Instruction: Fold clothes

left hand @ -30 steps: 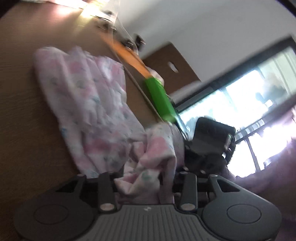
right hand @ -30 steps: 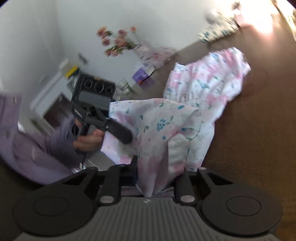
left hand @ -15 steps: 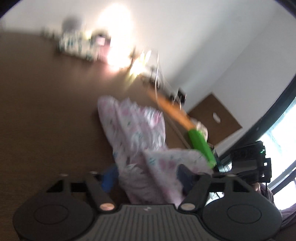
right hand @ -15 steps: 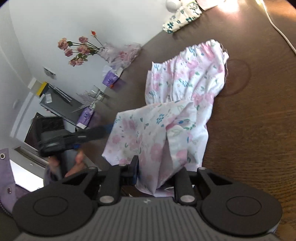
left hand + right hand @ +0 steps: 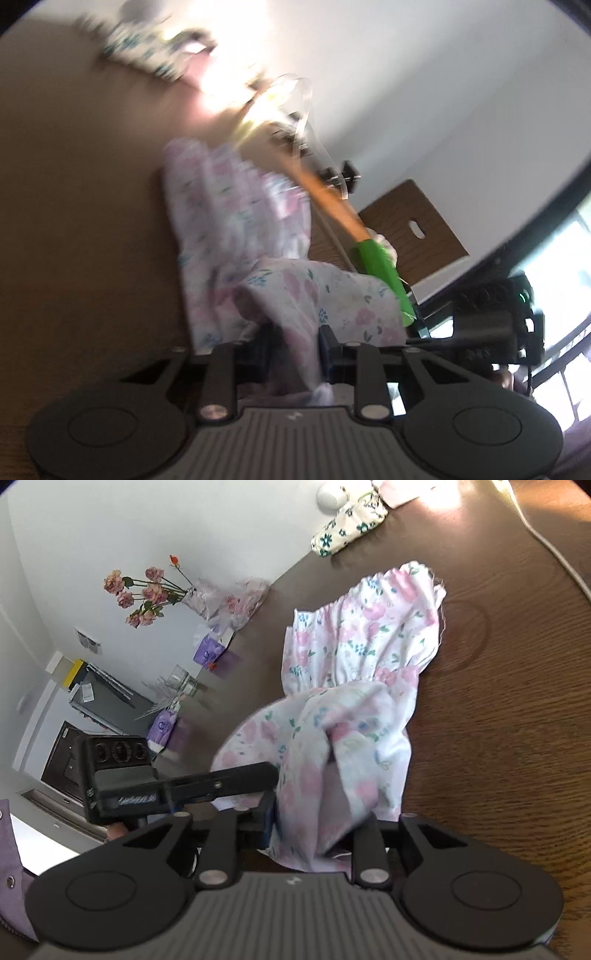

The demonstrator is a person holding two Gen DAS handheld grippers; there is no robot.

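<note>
Brown wood table (image 5: 498,738), floral garment (image 5: 369,635) w/ far end flat, near end lifted. Left gripper (image 5: 291,354) and right gripper (image 5: 314,827) both pinch the near hem. Imo: keep corners level, hem taut, carry over evenly, release only once edges align.

Daylight pours in from the window (image 5: 554,280) on the right, which is blown out white. A hard glare burns on the far end of the table (image 5: 498,738), washing out what lies there. The left wrist view smears with motion blur; the right one is sharper, with the floral garment (image 5: 354,686) soft only near the lens. Fisheye bending curves every edge, corners dark.
</note>
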